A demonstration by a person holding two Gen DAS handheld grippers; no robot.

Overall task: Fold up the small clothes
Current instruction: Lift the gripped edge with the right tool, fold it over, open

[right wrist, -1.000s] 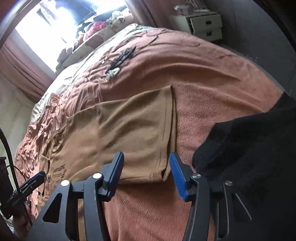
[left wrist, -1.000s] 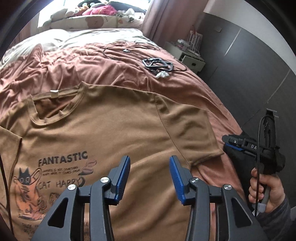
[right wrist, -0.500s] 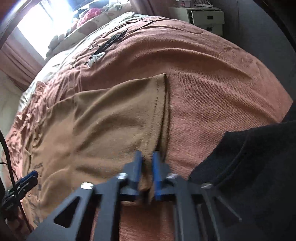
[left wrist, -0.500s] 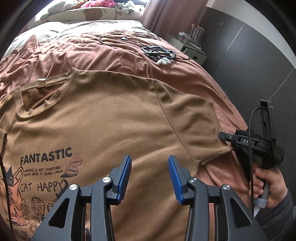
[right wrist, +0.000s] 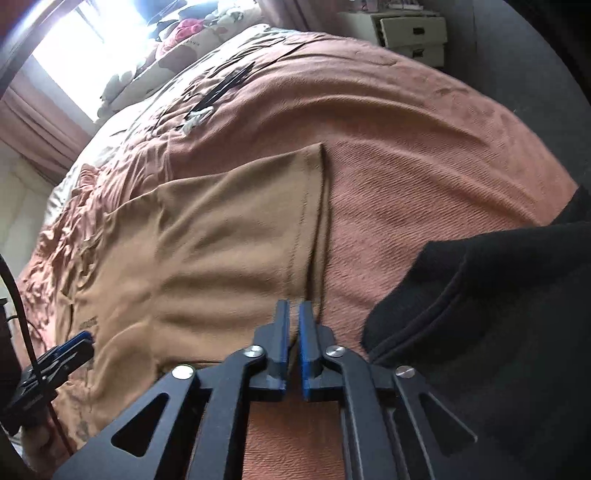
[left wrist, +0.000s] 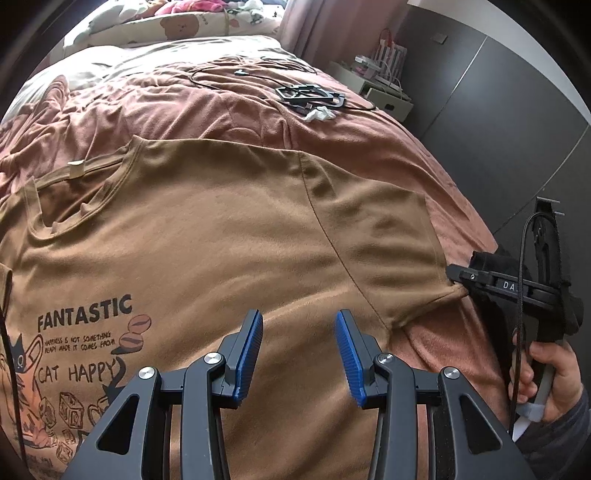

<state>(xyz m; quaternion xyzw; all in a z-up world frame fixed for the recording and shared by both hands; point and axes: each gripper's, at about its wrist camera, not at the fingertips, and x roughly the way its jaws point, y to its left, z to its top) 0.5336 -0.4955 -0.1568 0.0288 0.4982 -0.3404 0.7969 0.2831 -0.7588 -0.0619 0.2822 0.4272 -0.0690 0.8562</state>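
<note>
A tan T-shirt point(left wrist: 221, 240) with a "FANTASTIC CAT HAPPY" print lies face up on the pink bed blanket point(left wrist: 369, 140). My left gripper point(left wrist: 299, 350) hovers open over the shirt's chest, with nothing between its blue pads. My right gripper point(right wrist: 294, 332) has the lower corner of the sleeve hem point(right wrist: 314, 221) pinched between its pads, and its jaws are opening slightly. In the left wrist view the right gripper point(left wrist: 458, 277) tugs that sleeve corner into a point, with a hand on its handle. The left gripper point(right wrist: 79, 341) shows at the far left edge of the right wrist view.
A black garment point(right wrist: 480, 314) lies right beside the right gripper. Black plastic frames point(left wrist: 310, 98), cables and a white scrap lie further up the bed. Pillows point(left wrist: 177, 26) sit at the head. A white nightstand point(left wrist: 384, 92) and dark wardrobe panels point(left wrist: 498, 110) stand to the right.
The right gripper went from open around the sleeve hem to closed on it. The left gripper sank closer to the shirt's chest.
</note>
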